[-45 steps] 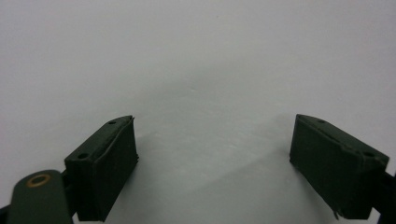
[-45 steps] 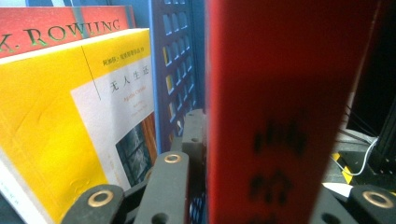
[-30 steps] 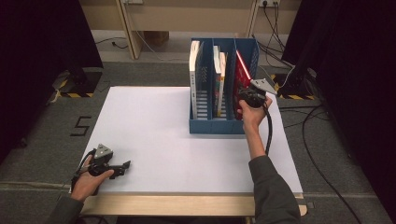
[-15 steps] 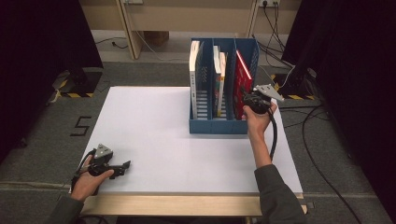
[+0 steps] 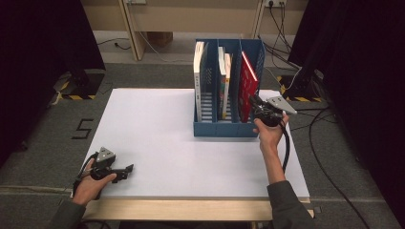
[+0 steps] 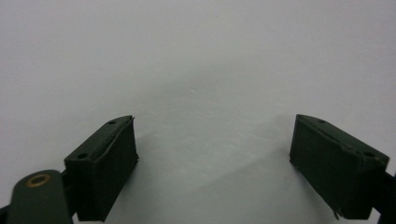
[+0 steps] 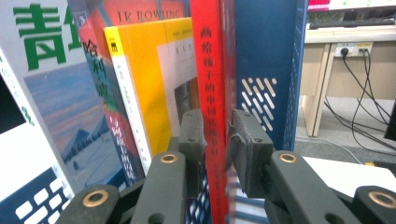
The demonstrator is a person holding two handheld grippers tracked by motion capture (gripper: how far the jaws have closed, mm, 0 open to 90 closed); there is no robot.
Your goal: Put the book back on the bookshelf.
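Since the earlier frames, your right gripper (image 5: 256, 102) has shifted along the front of the blue file rack (image 5: 224, 128) to the red book (image 5: 247, 86), and its jaws have just been closing with that book's spine between them; your left gripper (image 5: 123, 170) has stayed in place.

High view: the red book stands upright in the rack's right-hand compartment, at the far side of the white table (image 5: 157, 138). Your right gripper meets the book's front edge. Your left gripper rests near the table's near left corner, well apart from the rack.

Left gripper view: your left gripper (image 6: 212, 168) has its jaws spread wide, with bare table surface between them.

Right gripper view: your right gripper (image 7: 215, 140) is clamped narrow on the red book (image 7: 211, 74), one pad on each side of the spine. A yellow book (image 7: 149, 84) stands just beside it.
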